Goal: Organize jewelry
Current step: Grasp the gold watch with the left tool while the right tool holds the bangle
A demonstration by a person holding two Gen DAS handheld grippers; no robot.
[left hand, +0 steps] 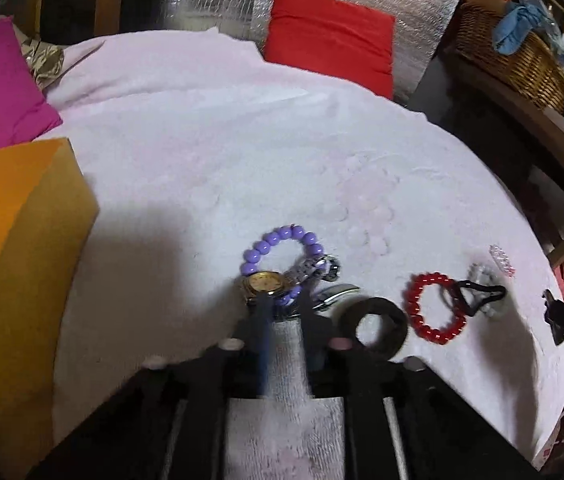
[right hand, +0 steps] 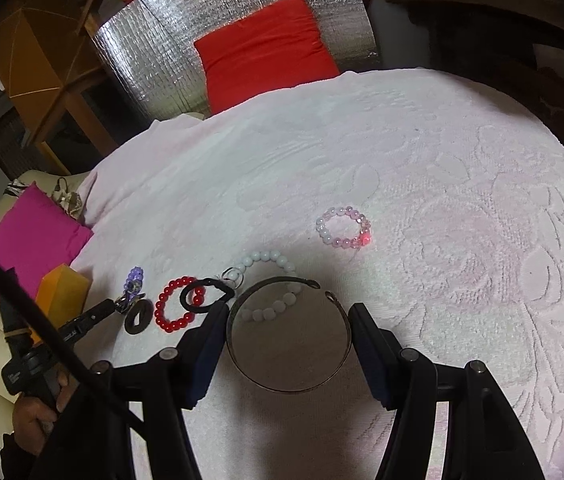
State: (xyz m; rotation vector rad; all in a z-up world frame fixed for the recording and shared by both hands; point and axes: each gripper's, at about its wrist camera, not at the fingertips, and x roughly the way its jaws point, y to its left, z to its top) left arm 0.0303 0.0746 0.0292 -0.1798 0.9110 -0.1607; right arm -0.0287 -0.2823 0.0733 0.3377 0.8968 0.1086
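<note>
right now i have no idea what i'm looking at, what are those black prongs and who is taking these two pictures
There is no robot here. A person holds a two-finger gripper in each hand, and a wide-angle camera on each looks along its fingers. The black prongs are those fingers. One picture comes from the left gripper, the other from the right gripper. Jewelry lies on a pink towel: a purple bead bracelet, a watch, a black ring, a red bead bracelet, a white bead bracelet and a pink bead bracelet. The right gripper is closed on a metal bangle. The left gripper's tips are at the watch, but blur hides whether it grips.
</note>
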